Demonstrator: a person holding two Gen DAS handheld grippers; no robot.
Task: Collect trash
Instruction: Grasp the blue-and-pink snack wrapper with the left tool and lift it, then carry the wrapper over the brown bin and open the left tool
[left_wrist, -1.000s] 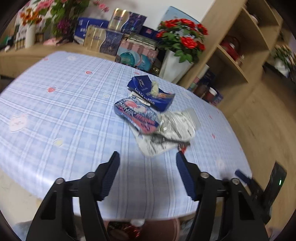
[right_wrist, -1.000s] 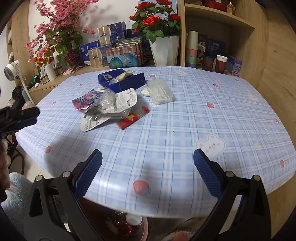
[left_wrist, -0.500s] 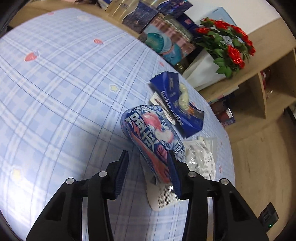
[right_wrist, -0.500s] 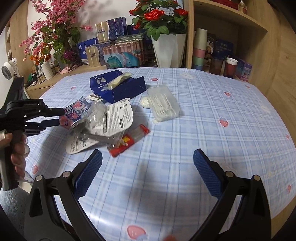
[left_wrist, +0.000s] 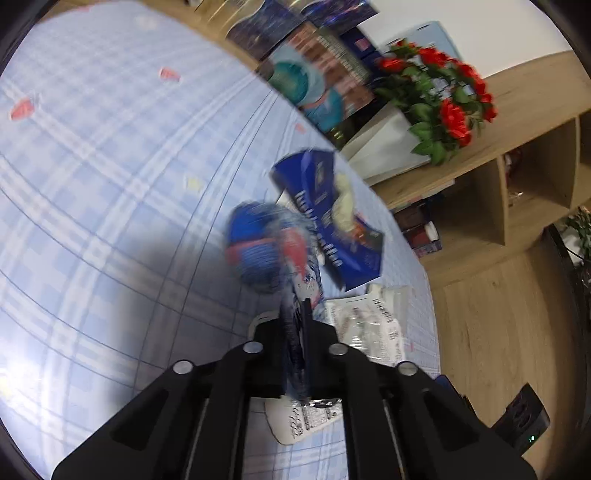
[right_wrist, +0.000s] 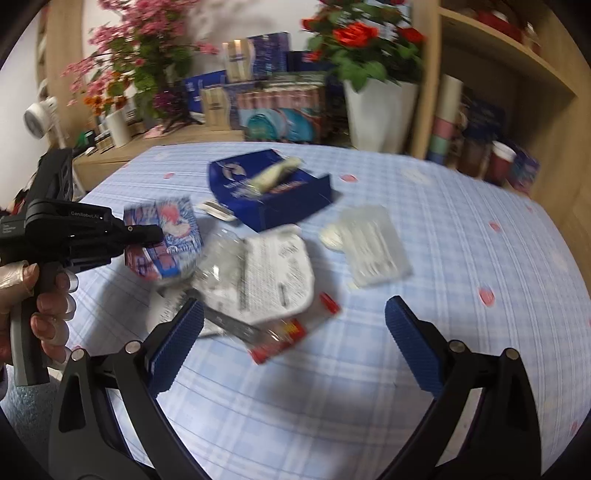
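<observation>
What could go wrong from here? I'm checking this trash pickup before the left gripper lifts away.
The left gripper is shut on only one edge of the blue and pink snack wrapper, so the thin, crumpled film might slip out.

The wrapper sits close to the clear blister pack; lifting could drag that along if they touch.

The right gripper hangs open over the pile, and coming in now could bump the red and clear packet.
</observation>
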